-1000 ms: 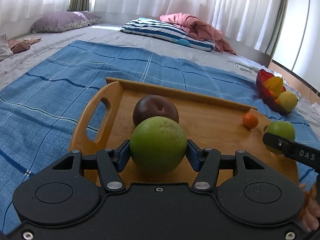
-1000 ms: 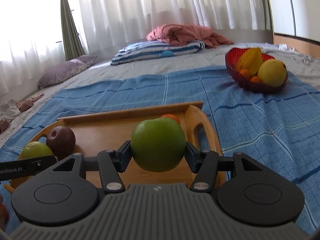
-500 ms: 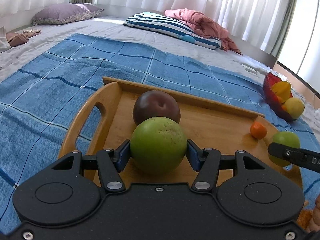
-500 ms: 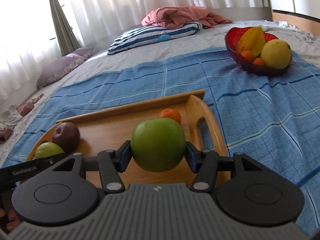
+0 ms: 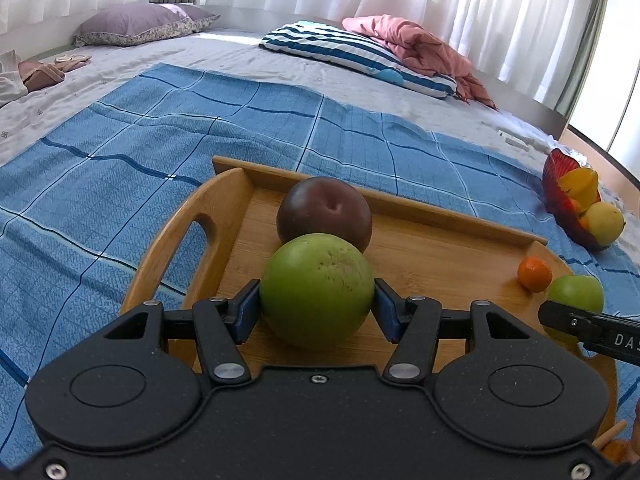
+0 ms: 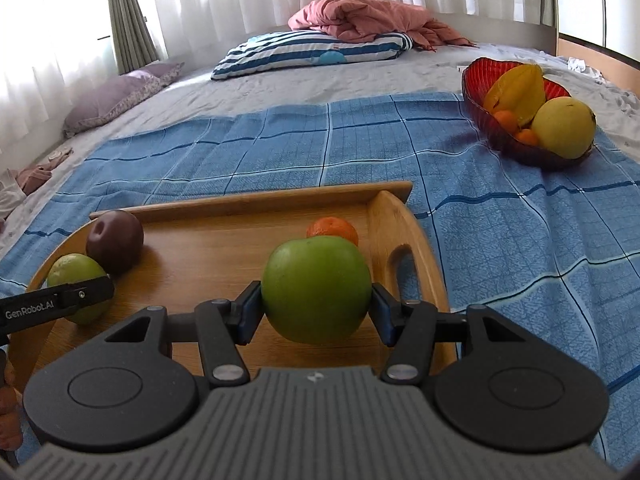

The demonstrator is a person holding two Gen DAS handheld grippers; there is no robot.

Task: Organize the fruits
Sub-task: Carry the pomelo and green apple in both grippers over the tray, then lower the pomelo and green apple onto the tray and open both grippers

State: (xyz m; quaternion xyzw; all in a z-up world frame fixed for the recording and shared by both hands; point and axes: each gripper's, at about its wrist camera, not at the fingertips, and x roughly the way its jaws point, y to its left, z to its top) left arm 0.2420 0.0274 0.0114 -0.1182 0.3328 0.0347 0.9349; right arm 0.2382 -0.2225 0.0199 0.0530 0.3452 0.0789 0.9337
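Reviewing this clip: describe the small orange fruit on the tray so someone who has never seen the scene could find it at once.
Start at the light wooden tray with cut-out handles lying on the blue checked blanket. At its right-handle end, near the back rim, sits the small round orange mandarin, just behind the green apple held in the right tongs. It is the tray's smallest fruit and its only orange one.

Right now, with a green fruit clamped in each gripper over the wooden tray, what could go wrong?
1. The left gripper holds its green fruit right by the dark plum; setting it down could knock the plum rolling.
2. The right gripper pinches its green apple only at the sides, so it may slip.
3. The small orange sits just behind, easily bumped.
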